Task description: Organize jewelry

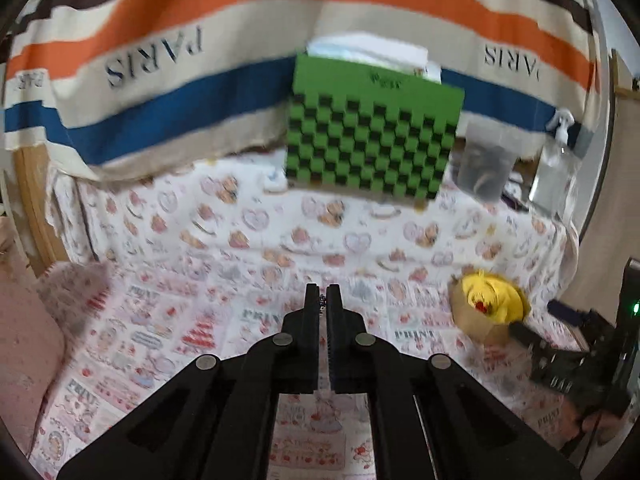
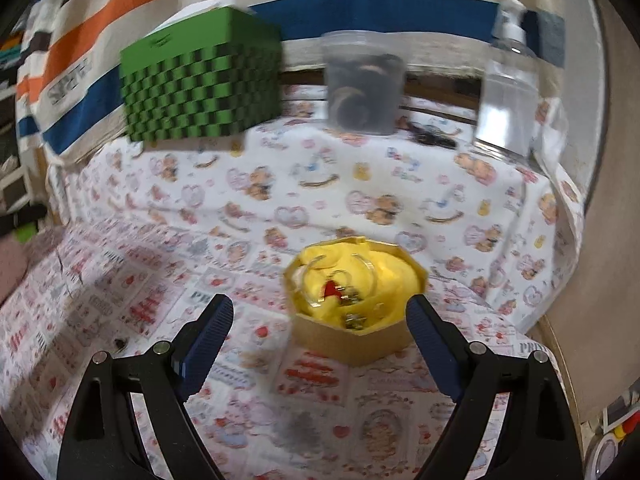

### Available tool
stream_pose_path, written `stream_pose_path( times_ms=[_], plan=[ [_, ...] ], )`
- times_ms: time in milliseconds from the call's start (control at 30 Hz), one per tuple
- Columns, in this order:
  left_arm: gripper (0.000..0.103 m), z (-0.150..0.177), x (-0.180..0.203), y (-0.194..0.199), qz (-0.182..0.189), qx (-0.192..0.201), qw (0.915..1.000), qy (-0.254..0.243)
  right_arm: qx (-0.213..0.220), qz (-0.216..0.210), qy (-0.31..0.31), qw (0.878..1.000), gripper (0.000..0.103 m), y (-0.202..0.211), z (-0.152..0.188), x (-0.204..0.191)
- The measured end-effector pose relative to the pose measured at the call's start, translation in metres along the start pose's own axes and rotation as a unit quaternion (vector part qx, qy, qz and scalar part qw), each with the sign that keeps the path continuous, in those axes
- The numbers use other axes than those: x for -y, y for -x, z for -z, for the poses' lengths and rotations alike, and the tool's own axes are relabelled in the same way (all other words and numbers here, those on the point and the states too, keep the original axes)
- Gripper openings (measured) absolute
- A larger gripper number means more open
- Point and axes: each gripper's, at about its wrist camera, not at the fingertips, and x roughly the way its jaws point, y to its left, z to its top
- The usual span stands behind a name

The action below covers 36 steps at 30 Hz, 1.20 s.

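A tan eight-sided box lined with yellow cloth sits on the printed tablecloth; it also shows at the right of the left wrist view. In it lie a red piece, clear rings and small gold bits. My right gripper stands open, its blue pads on either side of the box's near wall, not touching it. My left gripper is shut above the cloth, left of the box, with a small dark chain-like piece pinched near the tips. A small dark item lies on the cloth by the right gripper's left finger.
At the back stand a green checkered box, a clear tub holding dark things, and a clear pump bottle. A striped cloth printed PARIS hangs behind. A pink cushion lies at the left edge.
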Motion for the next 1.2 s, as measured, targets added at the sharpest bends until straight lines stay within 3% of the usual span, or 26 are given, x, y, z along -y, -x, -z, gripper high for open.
stream_pose_path(
  times_ms=[167, 267, 367, 467, 567, 700, 867, 967, 1133, 1200],
  plan=[
    [0.002, -0.002, -0.01, -0.011, -0.017, -0.017, 0.9996, 0.017, -0.023, -0.028, 0.006, 0.999, 0.09, 0.002, -0.001, -0.021],
    [0.002, 0.005, -0.009, -0.023, -0.044, -0.04, 0.9981, 0.014, -0.044, -0.065, 0.005, 0.997, 0.09, 0.002, -0.003, -0.039],
    [0.002, 0.009, -0.017, -0.031, -0.044, -0.055, 0.9971, 0.028, -0.064, -0.09, 0.021, 0.994, 0.09, -0.001, -0.002, -0.063],
    [0.002, 0.011, -0.022, -0.029, -0.053, -0.052, 0.9966, 0.035, -0.084, -0.104, 0.034, 0.99, 0.089, -0.009, 0.002, -0.089],
    [0.002, 0.01, -0.025, -0.027, -0.068, -0.041, 0.9962, 0.035, -0.103, -0.111, 0.036, 0.988, 0.073, -0.02, 0.008, -0.108],
    [0.002, 0.011, -0.027, -0.03, -0.067, -0.048, 0.9958, 0.038, -0.131, -0.142, 0.026, 0.981, 0.059, -0.032, 0.013, -0.126],
    [0.003, 0.011, -0.028, -0.028, -0.067, -0.048, 0.9958, 0.038, -0.14, -0.138, 0.062, 0.979, 0.047, -0.041, 0.019, -0.146],
    [0.002, 0.011, -0.028, -0.029, -0.07, -0.047, 0.9957, 0.036, -0.143, -0.114, 0.075, 0.98, 0.047, -0.045, 0.022, -0.15],
    [0.003, 0.012, -0.027, -0.029, -0.071, -0.047, 0.9958, 0.032, -0.151, -0.12, 0.066, 0.979, 0.029, -0.049, 0.022, -0.146],
    [0.003, 0.012, -0.025, -0.028, -0.072, -0.044, 0.996, 0.029, -0.152, -0.115, 0.07, 0.979, 0.014, -0.05, 0.022, -0.145]
  ],
)
